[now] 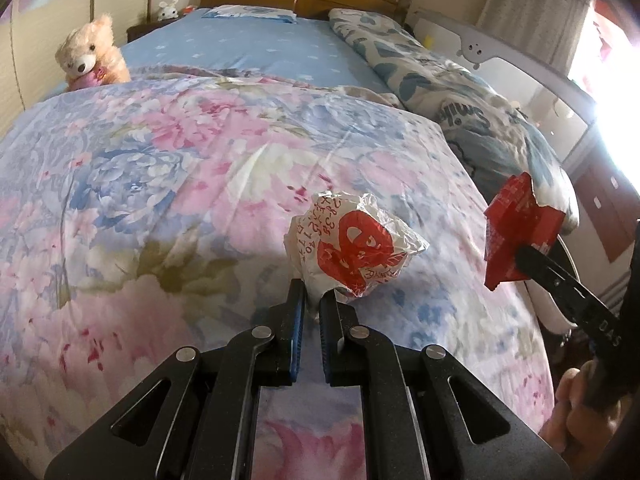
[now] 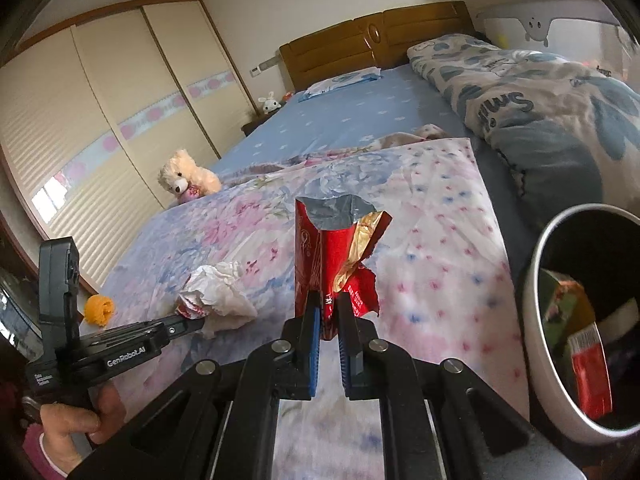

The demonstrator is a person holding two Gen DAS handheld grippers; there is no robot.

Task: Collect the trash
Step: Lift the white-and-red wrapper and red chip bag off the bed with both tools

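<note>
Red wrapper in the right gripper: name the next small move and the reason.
Probably swing the right gripper rightward over the trash bin and release. It is shut on the torn red wrapper, and the open bin beside the bed already holds trash. The left gripper grips the crumpled paper.
</note>
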